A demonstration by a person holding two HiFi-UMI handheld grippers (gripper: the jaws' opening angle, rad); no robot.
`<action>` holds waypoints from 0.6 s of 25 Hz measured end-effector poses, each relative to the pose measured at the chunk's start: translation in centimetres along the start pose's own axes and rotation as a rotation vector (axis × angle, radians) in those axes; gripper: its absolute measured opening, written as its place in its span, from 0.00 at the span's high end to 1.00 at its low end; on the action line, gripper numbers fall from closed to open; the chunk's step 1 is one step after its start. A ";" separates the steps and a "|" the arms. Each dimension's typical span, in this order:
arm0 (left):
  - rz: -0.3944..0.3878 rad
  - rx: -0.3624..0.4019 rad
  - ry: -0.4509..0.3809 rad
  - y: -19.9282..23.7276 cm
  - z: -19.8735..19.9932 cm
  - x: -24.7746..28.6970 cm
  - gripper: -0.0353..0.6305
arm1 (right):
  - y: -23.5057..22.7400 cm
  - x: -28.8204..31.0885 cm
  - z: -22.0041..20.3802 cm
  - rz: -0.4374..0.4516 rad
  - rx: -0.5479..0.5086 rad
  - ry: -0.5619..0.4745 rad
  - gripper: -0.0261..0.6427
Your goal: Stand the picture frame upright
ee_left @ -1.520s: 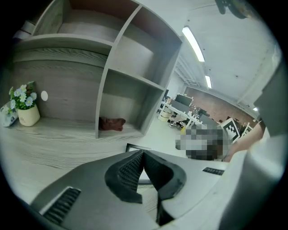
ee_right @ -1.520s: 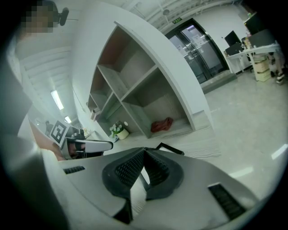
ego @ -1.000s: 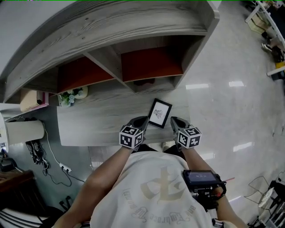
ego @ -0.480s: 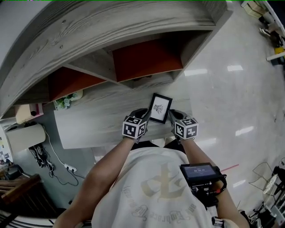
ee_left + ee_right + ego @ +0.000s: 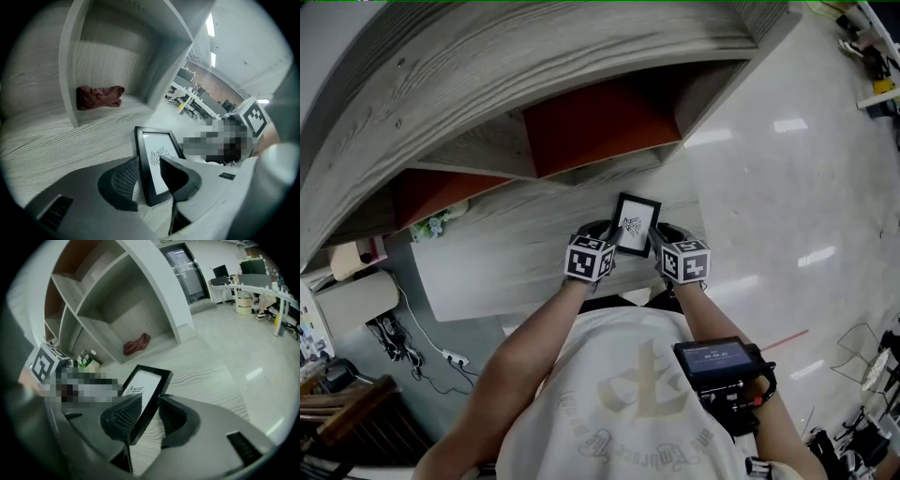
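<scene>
Head view — black rectangular picture frame [image 5: 636, 225]

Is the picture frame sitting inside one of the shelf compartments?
No, the picture frame sits out on the wooden desk top, in front of the shelf compartments, not inside one.

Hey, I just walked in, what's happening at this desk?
A person is reaching for a black picture frame lying on the grey desk. The left hand-held gripper straddles its left edge, the right hand-held gripper its right edge. Both pairs of jaws have just been opening and are not clamped on it, so it is not yet upright.
</scene>
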State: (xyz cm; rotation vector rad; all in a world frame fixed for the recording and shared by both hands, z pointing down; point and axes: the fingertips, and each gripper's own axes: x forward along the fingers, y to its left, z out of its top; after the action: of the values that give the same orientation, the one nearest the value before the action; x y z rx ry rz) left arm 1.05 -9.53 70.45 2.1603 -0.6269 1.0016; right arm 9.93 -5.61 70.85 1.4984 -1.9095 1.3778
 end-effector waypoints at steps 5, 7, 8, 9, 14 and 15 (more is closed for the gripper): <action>0.022 0.029 0.040 0.3 0.1 1.2 0.71 | -0.1 1.2 -0.5 -0.051 0.059 0.057 0.75; 0.029 0.033 0.049 0.4 0.2 1.5 0.71 | -0.3 1.4 -0.5 -0.072 0.069 0.065 0.75; 0.032 0.033 0.054 0.5 0.2 1.6 0.71 | -0.3 1.4 -0.5 -0.078 0.074 0.067 0.75; 0.035 0.032 0.060 0.5 0.2 1.7 0.71 | -0.3 1.5 -0.5 -0.083 0.074 0.068 0.75; 0.045 0.040 0.078 0.8 0.2 2.1 0.71 | -0.2 1.6 -0.5 -0.107 0.033 0.072 0.75; 0.046 0.041 0.081 0.8 0.2 2.2 0.71 | -0.2 1.6 -0.6 -0.111 0.026 0.073 0.75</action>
State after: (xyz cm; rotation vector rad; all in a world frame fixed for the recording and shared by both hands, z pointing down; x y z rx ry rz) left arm 1.88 -10.55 72.37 2.1371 -0.6254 1.1302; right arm 9.35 -5.99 72.47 1.5201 -1.7437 1.3937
